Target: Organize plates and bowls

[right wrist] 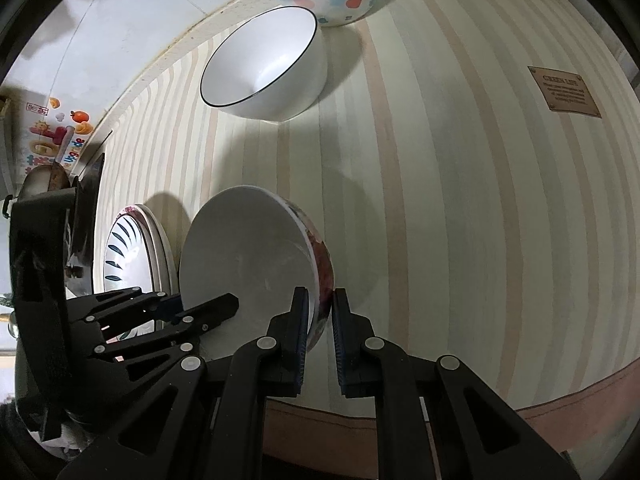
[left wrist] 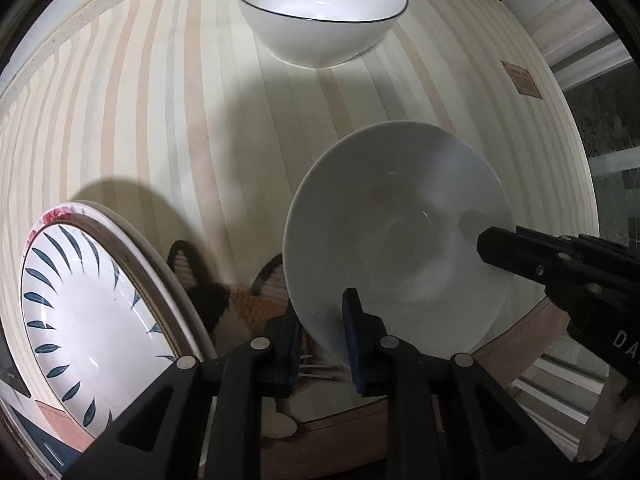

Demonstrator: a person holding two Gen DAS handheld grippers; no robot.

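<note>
While the striped cream tablecloth (right wrist: pixel 460 208) carries a black-rimmed white bowl (right wrist: pixel 264 68) at the far side, both tools clamp one tilted white ceramic bowl with a floral outside (right wrist: pixel 248 256): left gripper (left wrist: pixel 322 332) and right gripper (right wrist: pixel 320 320) each pinch its rim, beside the blue-leaf-patterned plate (left wrist: pixel 88 320).

A tipped bowl (right wrist: pixel 256 264) sits on the table (right wrist: pixel 460 200). Plates (right wrist: pixel 132 248) lie left. Two bowls (right wrist: pixel 268 64) sit behind.
</note>
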